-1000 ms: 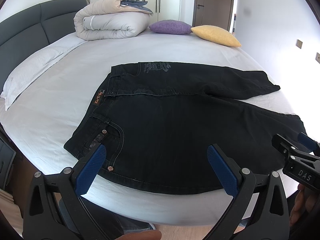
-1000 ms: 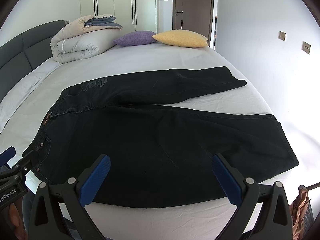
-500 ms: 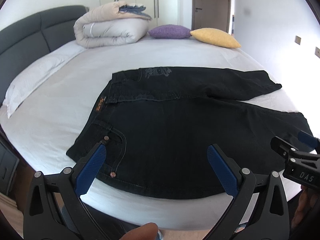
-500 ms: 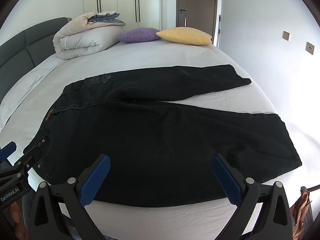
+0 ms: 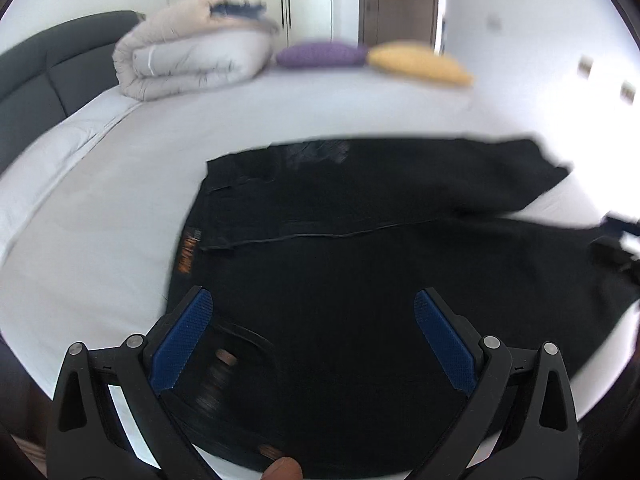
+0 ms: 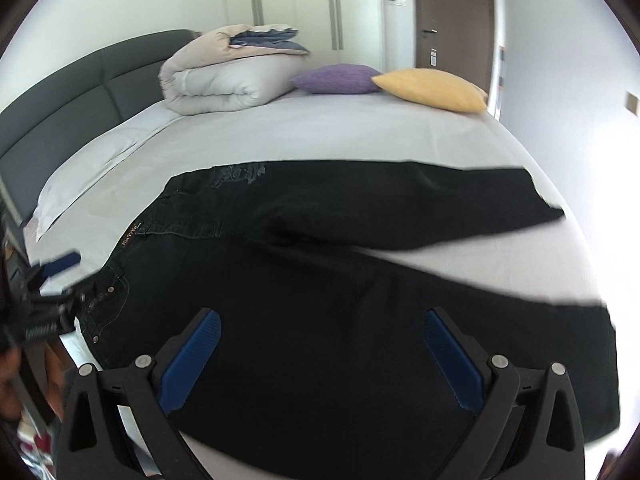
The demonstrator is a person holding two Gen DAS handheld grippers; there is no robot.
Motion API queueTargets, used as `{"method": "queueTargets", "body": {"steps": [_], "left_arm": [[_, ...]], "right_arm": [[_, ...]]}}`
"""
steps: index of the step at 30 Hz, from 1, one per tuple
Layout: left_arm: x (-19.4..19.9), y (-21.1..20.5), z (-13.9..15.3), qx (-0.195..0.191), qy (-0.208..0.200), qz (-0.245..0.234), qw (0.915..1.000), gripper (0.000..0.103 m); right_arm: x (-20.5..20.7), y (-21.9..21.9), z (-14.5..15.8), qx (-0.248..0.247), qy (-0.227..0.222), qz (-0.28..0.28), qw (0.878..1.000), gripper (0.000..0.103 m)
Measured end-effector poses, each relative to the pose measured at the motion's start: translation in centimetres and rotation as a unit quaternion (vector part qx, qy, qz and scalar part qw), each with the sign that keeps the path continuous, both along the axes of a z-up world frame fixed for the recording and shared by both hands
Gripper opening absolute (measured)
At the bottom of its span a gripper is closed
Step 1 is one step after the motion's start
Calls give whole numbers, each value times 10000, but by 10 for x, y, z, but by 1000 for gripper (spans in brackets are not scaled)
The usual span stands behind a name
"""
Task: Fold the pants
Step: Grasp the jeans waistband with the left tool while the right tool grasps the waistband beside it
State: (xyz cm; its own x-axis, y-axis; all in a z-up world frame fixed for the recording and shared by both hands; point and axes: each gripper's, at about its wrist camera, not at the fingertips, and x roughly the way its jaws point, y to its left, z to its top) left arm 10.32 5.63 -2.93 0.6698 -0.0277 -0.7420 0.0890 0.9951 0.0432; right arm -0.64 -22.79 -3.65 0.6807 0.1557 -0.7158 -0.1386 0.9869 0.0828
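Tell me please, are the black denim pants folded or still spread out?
Spread out: black denim pants lie flat on the white bed, both legs apart.

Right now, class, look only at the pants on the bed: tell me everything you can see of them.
The pants are black, denim by the look, spread flat and unfolded on the white bed. The waist lies to the left, with a brown waistband patch, rivets and a front pocket; a faded print marks the far hip. The two legs run rightward and splay apart, the near leg reaching the bed's edge. Both open grippers, left and right, hover over the near leg; neither visibly grips it.
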Motion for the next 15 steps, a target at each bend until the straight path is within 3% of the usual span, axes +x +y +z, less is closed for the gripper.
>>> {"method": "queueTargets", "body": {"steps": [1, 3, 5, 8, 10, 15], "left_arm": [[21, 6, 3, 25, 121, -80, 9999, 103], [56, 14, 13, 164, -62, -364, 9992, 103], [96, 14, 20, 614, -250, -735, 9951, 103], [169, 18, 13, 1057, 28, -1403, 9844, 103], [219, 22, 1, 1368, 330, -1744, 9746, 103], [298, 44, -35, 1272, 1035, -2319, 9588, 103]], "right_arm": [[8, -3, 1, 6, 20, 108, 9999, 103], [28, -8, 0, 24, 70, 446, 9990, 103], [47, -11, -1, -11, 104, 779, 9969, 96], [70, -15, -5, -135, 223, 1273, 9915, 79], [82, -18, -8, -149, 266, 1503, 9882, 76], [110, -32, -19, 18, 377, 1799, 9830, 73]]}}
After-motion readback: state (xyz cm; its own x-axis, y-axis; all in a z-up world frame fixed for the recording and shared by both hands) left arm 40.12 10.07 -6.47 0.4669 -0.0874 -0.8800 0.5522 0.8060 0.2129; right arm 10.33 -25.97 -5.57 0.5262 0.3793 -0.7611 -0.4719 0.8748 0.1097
